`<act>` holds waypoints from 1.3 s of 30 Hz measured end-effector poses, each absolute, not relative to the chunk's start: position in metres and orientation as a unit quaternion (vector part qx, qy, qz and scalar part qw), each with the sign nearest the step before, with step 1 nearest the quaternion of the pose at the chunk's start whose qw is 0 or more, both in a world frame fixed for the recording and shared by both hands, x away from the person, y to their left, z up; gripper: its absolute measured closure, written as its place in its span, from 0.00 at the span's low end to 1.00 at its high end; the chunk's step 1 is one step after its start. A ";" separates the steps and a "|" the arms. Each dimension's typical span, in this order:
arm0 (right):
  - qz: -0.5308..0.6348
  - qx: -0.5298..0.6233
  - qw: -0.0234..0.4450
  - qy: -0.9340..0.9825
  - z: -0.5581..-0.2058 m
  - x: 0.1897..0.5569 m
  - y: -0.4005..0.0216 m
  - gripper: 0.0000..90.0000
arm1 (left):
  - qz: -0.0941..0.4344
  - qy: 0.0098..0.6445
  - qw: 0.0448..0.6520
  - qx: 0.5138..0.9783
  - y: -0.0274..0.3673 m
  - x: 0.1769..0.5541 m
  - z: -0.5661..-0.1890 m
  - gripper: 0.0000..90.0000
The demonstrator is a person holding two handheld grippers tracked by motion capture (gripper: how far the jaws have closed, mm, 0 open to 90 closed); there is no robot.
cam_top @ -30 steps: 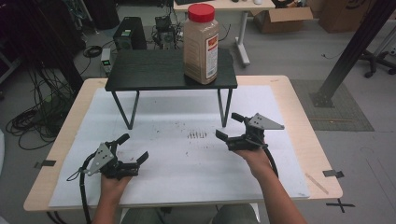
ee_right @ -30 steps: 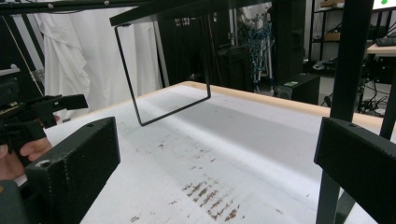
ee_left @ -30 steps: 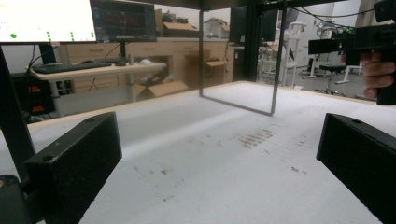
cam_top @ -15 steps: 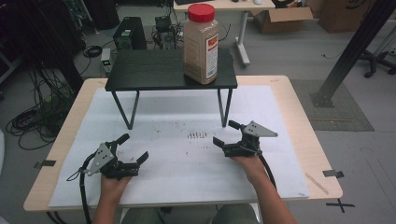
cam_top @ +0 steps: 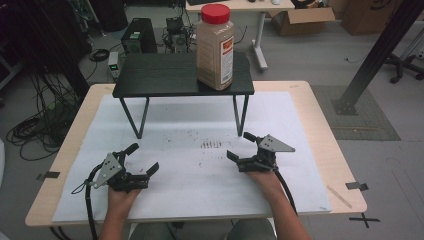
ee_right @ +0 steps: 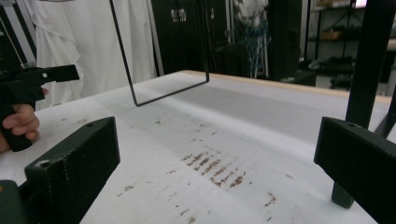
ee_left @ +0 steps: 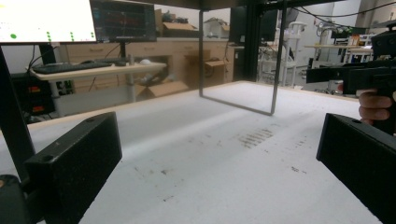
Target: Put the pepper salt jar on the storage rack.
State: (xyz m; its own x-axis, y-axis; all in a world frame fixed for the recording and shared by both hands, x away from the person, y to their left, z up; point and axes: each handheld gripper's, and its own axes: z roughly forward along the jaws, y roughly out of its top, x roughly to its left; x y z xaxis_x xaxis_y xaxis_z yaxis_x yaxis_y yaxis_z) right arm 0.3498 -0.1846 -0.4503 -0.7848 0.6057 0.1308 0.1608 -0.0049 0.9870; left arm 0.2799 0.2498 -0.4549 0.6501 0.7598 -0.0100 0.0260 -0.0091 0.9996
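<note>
Lower frame, white table sheet (cam_top: 200, 175) | left gripper (cam_top: 142, 160) released | right gripper (cam_top: 241, 145) released | tall red-capped plastic spice jar (cam_top: 215, 47) upper centre on black shelf (cam_top: 165, 75)

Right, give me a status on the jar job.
Done: nothing visible; the jar stands capped on the black stand. In hand: nothing; the left tongs and right tongs are open above the white mat, apart from the jar. Left: presumably any handling of it.

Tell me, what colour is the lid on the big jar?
Red. The lid on the jar shows best in the high view.
</note>
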 end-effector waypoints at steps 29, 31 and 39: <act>0.674 0.229 0.230 0.663 -0.454 0.333 -0.185 0.00 | 0.290 0.303 0.633 0.651 0.249 0.280 -0.455 0.01; 0.674 0.229 0.230 0.664 -0.454 0.333 -0.185 0.00 | 0.290 0.302 0.634 0.650 0.249 0.280 -0.455 0.00; 0.673 0.229 0.231 0.664 -0.454 0.333 -0.185 0.00 | 0.290 0.303 0.634 0.650 0.249 0.280 -0.455 0.00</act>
State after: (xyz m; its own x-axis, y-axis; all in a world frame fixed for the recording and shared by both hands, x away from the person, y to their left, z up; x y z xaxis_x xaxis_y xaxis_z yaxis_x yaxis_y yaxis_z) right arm 0.3327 -0.1845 -0.4540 -0.7885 0.6150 0.0006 -0.0076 -0.0107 0.9999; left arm 0.2798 0.2494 -0.4549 0.6489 0.7608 -0.0071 0.0260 -0.0129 0.9996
